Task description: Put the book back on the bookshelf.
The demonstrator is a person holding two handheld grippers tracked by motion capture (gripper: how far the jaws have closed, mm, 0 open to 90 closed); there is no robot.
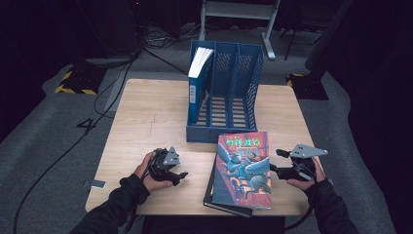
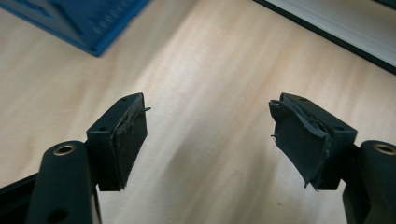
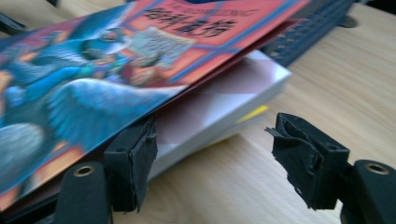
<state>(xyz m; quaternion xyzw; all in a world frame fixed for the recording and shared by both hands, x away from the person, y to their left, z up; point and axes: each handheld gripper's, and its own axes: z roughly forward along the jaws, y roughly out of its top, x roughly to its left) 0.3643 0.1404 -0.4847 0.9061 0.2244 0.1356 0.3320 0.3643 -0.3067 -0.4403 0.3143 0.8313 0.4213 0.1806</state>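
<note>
A book with a colourful illustrated cover (image 1: 243,168) lies on top of a dark book (image 1: 229,207) at the front middle of the wooden table (image 1: 146,112). My right gripper (image 1: 275,161) is just right of this stack, open, pointing at its edge. In the right gripper view the colourful book (image 3: 116,60) overhangs my left jaw, and my right gripper (image 3: 215,125) has white page edges between its jaws with no pad pressing. My left gripper (image 1: 181,174) rests low over bare wood left of the stack, and my left gripper (image 2: 208,102) is open and empty.
A blue slotted file organizer (image 1: 243,78) stands behind the stack, with one upright book (image 1: 198,73) in its left slot. The organizer's corner (image 2: 84,18) and a book's edge (image 2: 341,23) lie ahead of the left gripper. A small grey tag (image 1: 97,184) sits at the table's front left edge.
</note>
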